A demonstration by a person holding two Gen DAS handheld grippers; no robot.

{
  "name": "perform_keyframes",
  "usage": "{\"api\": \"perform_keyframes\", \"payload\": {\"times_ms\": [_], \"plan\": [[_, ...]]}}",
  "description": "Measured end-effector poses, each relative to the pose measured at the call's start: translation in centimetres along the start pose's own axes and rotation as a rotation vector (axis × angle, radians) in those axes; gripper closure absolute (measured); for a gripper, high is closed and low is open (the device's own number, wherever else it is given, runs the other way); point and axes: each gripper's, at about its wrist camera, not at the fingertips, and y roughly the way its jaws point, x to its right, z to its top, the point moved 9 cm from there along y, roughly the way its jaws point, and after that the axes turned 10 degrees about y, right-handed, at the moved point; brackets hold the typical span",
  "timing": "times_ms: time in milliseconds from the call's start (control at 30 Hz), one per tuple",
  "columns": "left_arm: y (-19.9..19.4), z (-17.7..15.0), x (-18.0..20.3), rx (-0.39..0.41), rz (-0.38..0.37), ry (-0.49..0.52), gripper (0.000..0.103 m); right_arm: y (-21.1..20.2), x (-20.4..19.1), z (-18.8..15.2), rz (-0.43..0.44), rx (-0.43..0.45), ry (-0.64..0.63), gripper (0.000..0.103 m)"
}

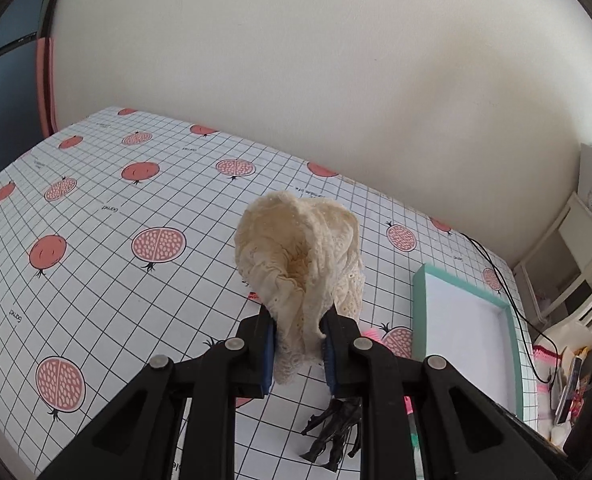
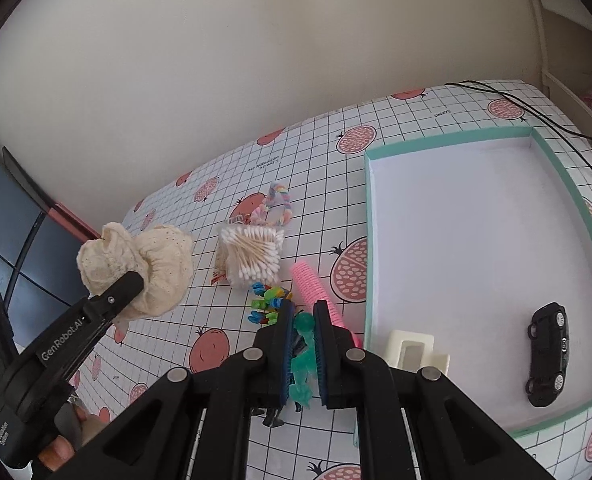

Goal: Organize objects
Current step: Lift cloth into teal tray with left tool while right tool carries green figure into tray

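Pomegranate-print grid tablecloth [image 1: 95,208], black cable [image 2: 544,118], cream wall [image 1: 296,60], white shelf [image 1: 568,256].

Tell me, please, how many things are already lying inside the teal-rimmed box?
2. A black toy car lies near the right wall of the box, and a cream plastic piece sits in its near left corner. The right gripper hides part of the near edge.

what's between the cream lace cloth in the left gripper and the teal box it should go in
Nothing visible blocks it. The left hand-held gripper holds the cream lace cloth up above the table, and the teal box lies open to its right. The cotton swabs and pink comb between them lie low on the tablecloth.
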Motion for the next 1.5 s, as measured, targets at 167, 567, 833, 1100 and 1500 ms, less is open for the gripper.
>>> {"api": "perform_keyframes", "payload": {"times_ms": [167,567,833,1100,1500], "plan": [[0.0,-0.4,2.5,-0.001,-0.031,0.062,0.083,-0.9,2.4,1.1,-0.036,0.027,0.029,0.092],[-0.4,-2.4,11.2,-0.022,-0.170,0.227,0.082,-4.4,9.1,3.6,-0.098,0.106,0.128,0.092],[-0.2,-4.5,16.8,-0.054,-0.246,0.313,0.082,-7.3,14.4,5.3,-0.168,0.193,0.199,0.092],[0.6,-7.2,21.0,-0.114,-0.309,0.353,0.082,-9.1,18.0,5.6,-0.260,0.230,0.220,0.092],[2.7,-10.2,21.8,-0.237,-0.328,0.369,0.082,-5.9,19.7,3.5,-0.323,0.108,0.201,0.092]]}}
